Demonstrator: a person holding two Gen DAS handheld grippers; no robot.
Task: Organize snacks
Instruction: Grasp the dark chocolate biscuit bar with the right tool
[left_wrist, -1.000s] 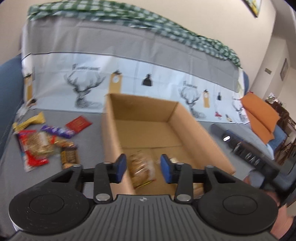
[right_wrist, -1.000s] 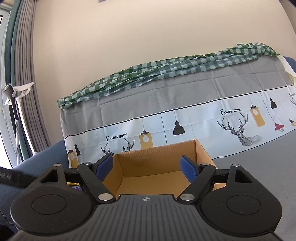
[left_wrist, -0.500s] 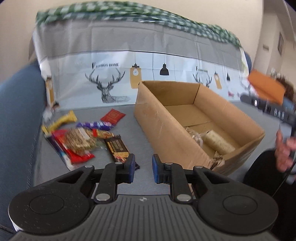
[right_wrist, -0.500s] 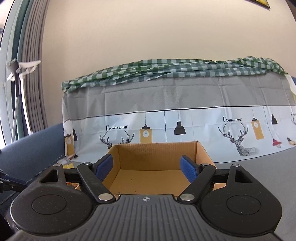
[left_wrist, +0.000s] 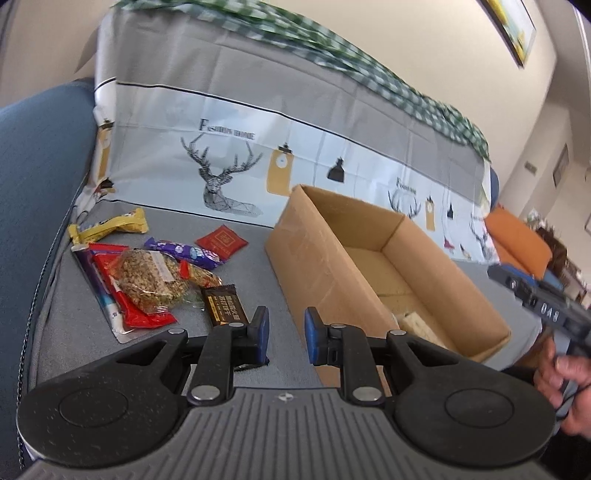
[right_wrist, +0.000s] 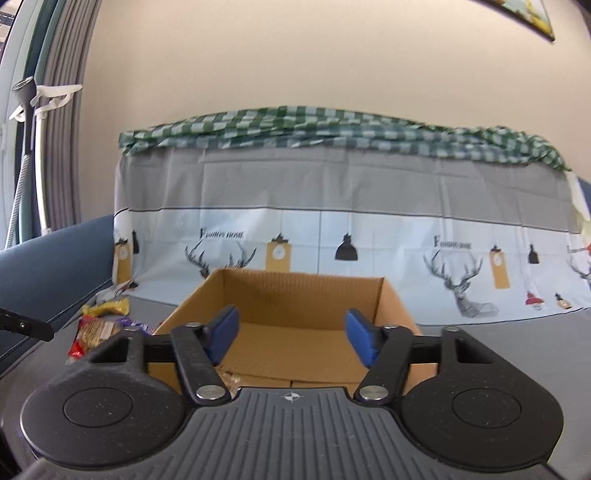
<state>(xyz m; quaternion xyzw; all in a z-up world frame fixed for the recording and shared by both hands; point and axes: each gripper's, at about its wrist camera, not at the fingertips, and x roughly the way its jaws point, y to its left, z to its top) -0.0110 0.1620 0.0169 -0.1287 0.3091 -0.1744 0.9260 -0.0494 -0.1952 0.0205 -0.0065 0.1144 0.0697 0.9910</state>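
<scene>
At nine o'clock of the left wrist view, six wrapped snacks lie on the grey fabric sofa seat (left_wrist: 258, 258): a yellow bar (left_wrist: 110, 225), a purple bar (left_wrist: 184, 252), a flat red sachet (left_wrist: 221, 240), a long red packet (left_wrist: 133, 295), a clear bag of seeded crackers (left_wrist: 151, 277) and a dark brown bar (left_wrist: 224, 304). The left tongs (left_wrist: 285, 334) have narrowed to a small empty gap. At two o'clock, one open corrugated cardboard box (left_wrist: 321, 266) holds two pale packets. The right tongs (right_wrist: 291, 334), lately closing, stand apart and empty.
</scene>
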